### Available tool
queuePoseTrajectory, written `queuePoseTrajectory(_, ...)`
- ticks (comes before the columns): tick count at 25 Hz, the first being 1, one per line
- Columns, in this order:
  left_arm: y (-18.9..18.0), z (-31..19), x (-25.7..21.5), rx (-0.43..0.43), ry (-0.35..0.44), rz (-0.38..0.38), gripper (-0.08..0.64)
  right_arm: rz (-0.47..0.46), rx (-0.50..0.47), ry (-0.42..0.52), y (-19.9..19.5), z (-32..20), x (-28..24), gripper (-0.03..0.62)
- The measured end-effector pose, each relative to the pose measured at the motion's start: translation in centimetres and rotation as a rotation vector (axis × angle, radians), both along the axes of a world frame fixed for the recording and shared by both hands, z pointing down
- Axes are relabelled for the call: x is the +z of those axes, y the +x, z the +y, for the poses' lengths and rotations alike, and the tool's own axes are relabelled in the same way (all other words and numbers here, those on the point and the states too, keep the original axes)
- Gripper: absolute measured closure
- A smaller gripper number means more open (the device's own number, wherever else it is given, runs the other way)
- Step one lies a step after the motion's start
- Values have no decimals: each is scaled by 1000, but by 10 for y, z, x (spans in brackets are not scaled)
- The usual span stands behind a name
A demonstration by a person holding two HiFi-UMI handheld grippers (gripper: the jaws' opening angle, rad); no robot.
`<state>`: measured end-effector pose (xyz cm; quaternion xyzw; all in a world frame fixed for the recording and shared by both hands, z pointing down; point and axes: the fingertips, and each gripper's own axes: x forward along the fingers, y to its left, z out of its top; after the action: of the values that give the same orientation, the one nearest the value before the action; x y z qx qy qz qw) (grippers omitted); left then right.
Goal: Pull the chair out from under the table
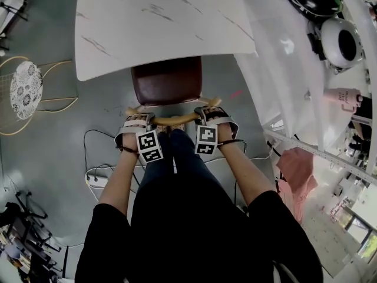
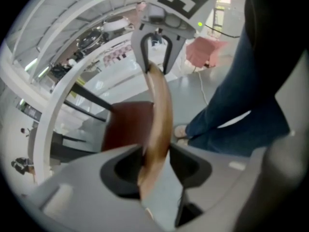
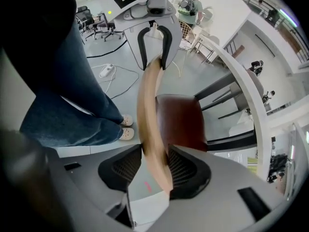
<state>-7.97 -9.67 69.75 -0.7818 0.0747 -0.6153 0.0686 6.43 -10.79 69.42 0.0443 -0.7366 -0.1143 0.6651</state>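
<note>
The chair has a dark red seat (image 1: 167, 81), half tucked under the white marble table (image 1: 159, 22). Its curved wooden backrest rail (image 1: 175, 120) faces me. My left gripper (image 1: 139, 121) points down over the rail's left end, and my right gripper (image 1: 210, 114) does the same over the right end. In the left gripper view the rail (image 2: 159, 110) runs between the left gripper's (image 2: 155, 156) jaws and fills the gap. The right gripper view shows the rail (image 3: 148, 105) pinched between the right gripper's (image 3: 154, 161) ribbed pads. Both are shut on the rail.
A person's legs in jeans (image 1: 182, 175) stand right behind the chair. A wire chair with a patterned seat (image 1: 26, 90) stands at the left. A power strip and cables (image 1: 97, 178) lie on the floor. A white counter with appliances (image 1: 341, 40) and a pink chair (image 1: 297, 167) are at the right.
</note>
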Motion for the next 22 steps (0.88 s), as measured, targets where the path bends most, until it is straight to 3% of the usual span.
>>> queuePoseTrajectory(22,6,40,-1,22,-23,-30,397,26,-35,-5,7,39,-3,439)
